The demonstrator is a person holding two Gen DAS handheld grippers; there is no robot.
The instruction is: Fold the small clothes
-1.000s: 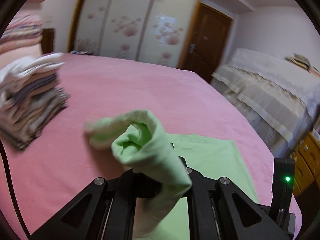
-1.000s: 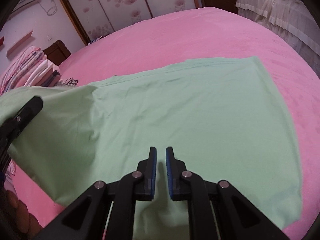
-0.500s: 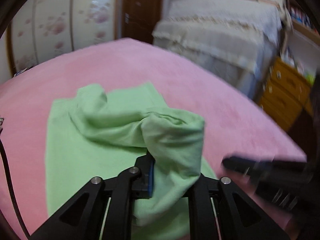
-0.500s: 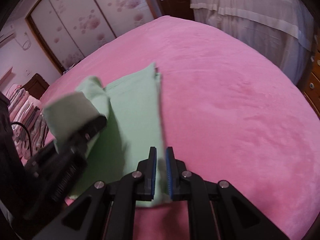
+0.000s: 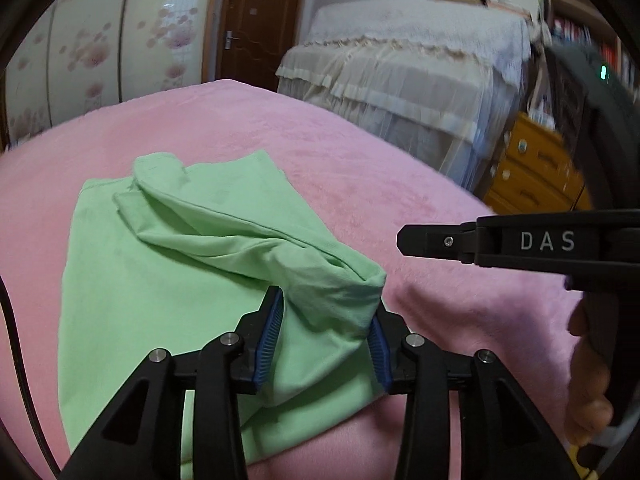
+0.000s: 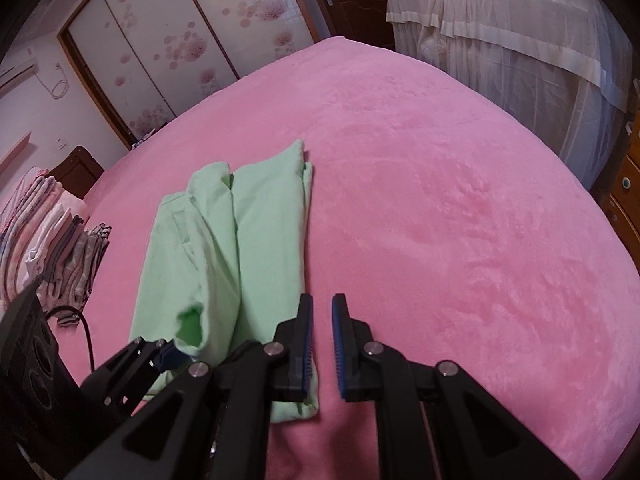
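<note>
A light green garment (image 5: 168, 272) lies folded lengthwise on the pink bed (image 5: 360, 184); it also shows in the right wrist view (image 6: 240, 240). My left gripper (image 5: 326, 320) is open with a loose fold of the green cloth bunched between its blue pads. It also shows at the lower left of the right wrist view (image 6: 160, 360). My right gripper (image 6: 322, 340) hangs just right of the garment's near edge, jaws a narrow gap apart and empty. It shows from the side in the left wrist view (image 5: 404, 238).
A stack of folded clothes (image 6: 52, 248) sits at the bed's left side. A covered piece of furniture (image 5: 400, 68) and a yellow drawer cabinet (image 5: 532, 176) stand beyond the bed's right edge. A black cable (image 6: 86, 332) lies near the stack.
The left gripper carried the garment's side over to the right, laid it down as a lengthwise fold, and its jaws have opened. The right gripper has come off the cloth onto its right edge.
</note>
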